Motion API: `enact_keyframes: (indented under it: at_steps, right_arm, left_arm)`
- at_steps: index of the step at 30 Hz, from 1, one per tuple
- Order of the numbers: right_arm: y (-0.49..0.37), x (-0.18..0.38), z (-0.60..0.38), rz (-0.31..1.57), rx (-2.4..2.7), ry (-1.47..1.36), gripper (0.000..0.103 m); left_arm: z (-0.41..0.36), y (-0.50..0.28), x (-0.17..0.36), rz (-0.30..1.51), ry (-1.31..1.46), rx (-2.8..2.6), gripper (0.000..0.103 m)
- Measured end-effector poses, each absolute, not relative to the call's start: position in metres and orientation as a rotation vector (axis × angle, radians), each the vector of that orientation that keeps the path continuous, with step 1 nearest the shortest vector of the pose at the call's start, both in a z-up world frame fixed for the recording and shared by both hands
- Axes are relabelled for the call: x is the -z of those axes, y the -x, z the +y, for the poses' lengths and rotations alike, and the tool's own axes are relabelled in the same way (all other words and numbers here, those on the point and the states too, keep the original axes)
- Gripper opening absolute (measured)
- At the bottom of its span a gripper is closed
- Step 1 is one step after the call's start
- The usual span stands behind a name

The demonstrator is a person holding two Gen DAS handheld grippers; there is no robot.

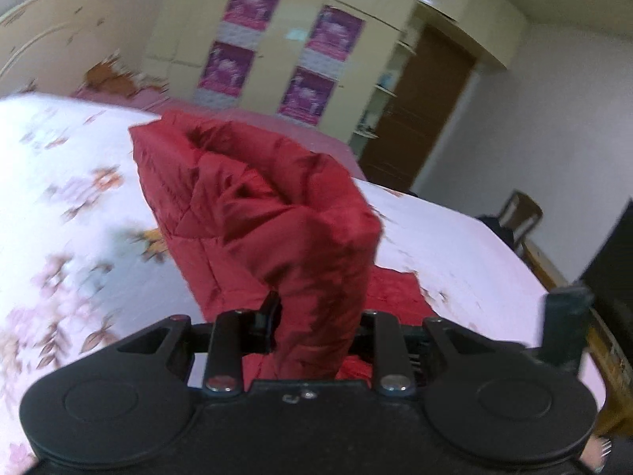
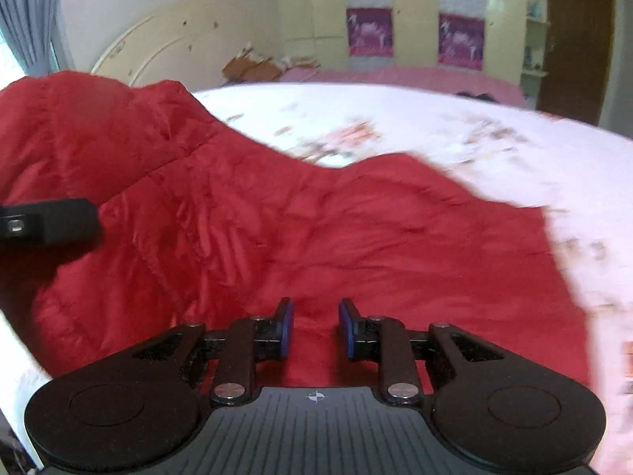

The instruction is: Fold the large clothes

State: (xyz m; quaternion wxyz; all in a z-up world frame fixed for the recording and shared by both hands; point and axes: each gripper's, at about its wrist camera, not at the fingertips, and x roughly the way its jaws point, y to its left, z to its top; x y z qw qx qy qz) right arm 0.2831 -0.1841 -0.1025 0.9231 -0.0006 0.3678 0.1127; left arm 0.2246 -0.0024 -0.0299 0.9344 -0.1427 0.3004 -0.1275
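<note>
Red quilted jacket (image 1: 253,206): thin padded fabric, slight sheen, stitched in diamond-like panels, heavily creased. Spread on a bed with a white floral sheet (image 1: 59,206); pink cover (image 2: 395,75) farther back, cream curved headboard (image 2: 166,39) behind.

Lifted portion, left wrist view: a thick rolled fold, tube-like, rising from between the fingers of the left gripper (image 1: 312,328) and arching up and away to the left, its far end a squared-off edge near the top of the bed. Long axis of that fold roughly from the jaws toward upper left. Remainder flat on the sheet beneath and to the right of the fold.

Left gripper: black, jaws drawn in on the red fold, cloth filling the gap and hiding the right finger; left finger (image 1: 269,312) pressed against the cloth.

Right wrist view: broad flat expanse of jacket (image 2: 316,229) running left to right across the bed, raised bulging mass at upper left, ragged edge toward the right.

Right gripper (image 2: 315,328): black, blue pads (image 2: 288,328), narrow gap, nothing pinched between them; jacket lying directly under and ahead of the tips. Contact with the cloth not discernible.

Background: cream wardrobe (image 1: 277,39) with purple posters (image 1: 249,4), brown door (image 1: 419,111), wooden chair (image 1: 522,213).
</note>
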Motion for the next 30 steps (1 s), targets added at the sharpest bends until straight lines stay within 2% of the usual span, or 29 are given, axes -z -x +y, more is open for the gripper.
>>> enact_keyframes:
  at_steps: [8,20,25,26,29,30]
  right_arm:
    - [-0.224,0.1,-0.258,0.767,-0.079,-0.051,0.025]
    - [-0.201,0.112,-0.308,0.793,-0.023,-0.205,0.025]
    - [-0.189,0.095,-0.328,0.77,0.017,-0.232,0.025]
    - [-0.186,0.09,-0.332,0.759,0.022,-0.242,0.025]
    - [-0.185,0.076,-0.34,0.735,0.015,-0.278,0.025]
    - [-0.187,0.074,-0.343,0.728,0.011,-0.29,0.025]
  left_arm:
    - [-0.074,-0.226,0.038,0.615,0.165,0.389,0.028]
    - [-0.158,-0.229,0.105,0.72,-0.051,0.514,0.03]
    - [-0.158,-0.234,0.1,0.736,-0.043,0.512,0.042]
    - [-0.158,-0.236,0.098,0.738,-0.038,0.516,0.047]
    - [-0.166,-0.225,0.093,0.74,-0.035,0.528,0.073]
    - [-0.168,-0.223,0.091,0.738,-0.038,0.532,0.076]
